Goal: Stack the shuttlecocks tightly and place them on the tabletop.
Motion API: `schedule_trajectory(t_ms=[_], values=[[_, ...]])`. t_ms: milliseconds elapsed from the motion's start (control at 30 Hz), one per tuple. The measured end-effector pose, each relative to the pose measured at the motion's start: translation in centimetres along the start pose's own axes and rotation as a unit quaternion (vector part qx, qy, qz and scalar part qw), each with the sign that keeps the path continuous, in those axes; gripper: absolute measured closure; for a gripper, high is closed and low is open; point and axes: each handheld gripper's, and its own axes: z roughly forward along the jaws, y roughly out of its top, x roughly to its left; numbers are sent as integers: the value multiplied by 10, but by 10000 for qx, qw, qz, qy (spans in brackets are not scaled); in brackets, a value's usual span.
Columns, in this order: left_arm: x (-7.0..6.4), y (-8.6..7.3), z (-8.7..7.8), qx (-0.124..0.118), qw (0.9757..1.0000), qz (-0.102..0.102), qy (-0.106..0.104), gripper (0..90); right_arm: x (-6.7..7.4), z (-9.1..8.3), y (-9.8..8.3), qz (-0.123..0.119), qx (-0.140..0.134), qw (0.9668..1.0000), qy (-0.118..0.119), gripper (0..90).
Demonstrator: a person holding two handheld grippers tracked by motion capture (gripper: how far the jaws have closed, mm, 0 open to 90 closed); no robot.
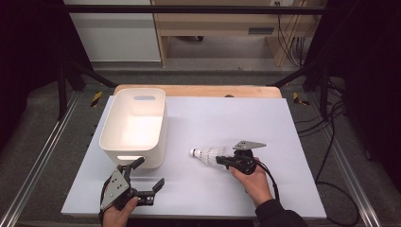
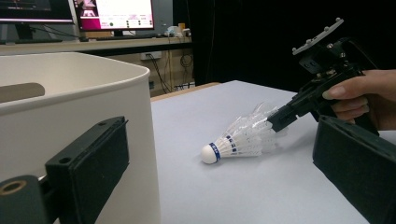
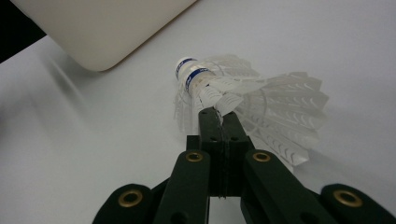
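A white feathered shuttlecock (image 1: 205,153) with a blue band on its cork lies on its side on the white table top (image 1: 236,118), cork pointing left. My right gripper (image 1: 221,160) is shut on the edge of its feather skirt. In the right gripper view the two jaws meet on a feather at the gripper's tip (image 3: 219,114), with the shuttlecock (image 3: 252,88) just beyond. My left gripper (image 1: 150,172) stands open near the front edge with nothing between its jaws. In the left gripper view they frame the shuttlecock (image 2: 238,140) and the right gripper (image 2: 275,121).
A white plastic bin (image 1: 113,113) stands on the left part of the table, just beyond the left gripper; its wall (image 2: 70,93) is close to that gripper's left jaw. Its corner (image 3: 107,28) lies past the shuttlecock. Black frame posts flank the table.
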Motion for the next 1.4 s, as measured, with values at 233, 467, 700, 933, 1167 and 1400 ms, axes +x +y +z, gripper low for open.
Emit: schedule_trajectory(t_ms=[233, 467, 700, 933, 1167, 1400], values=[[0, 0, 0, 0, 10000, 1, -3, 36, 0, 0, -1, -18, -2, 10000, -18, 900], [0, 0, 0, 6, 10000, -3, -7, 36, 0, 1, -4, -29, 24, 10000, -28, 899], [-1, 0, 1, 10, 10000, -1, -10, 36, 0, 1, -6, -7, 28, 10000, -27, 899], [-1, 0, 1, 11, 10000, -2, -11, 36, 0, 1, -6, -30, 35, 10000, -54, 898], [-1, 0, 0, 3, 10000, 2, -7, 36, 0, 1, -7, -30, 55, 10000, -62, 895], [0, 0, 0, 1, 10000, -1, 2, 36, 1, 1, -9, -12, 67, 9999, -82, 838]])
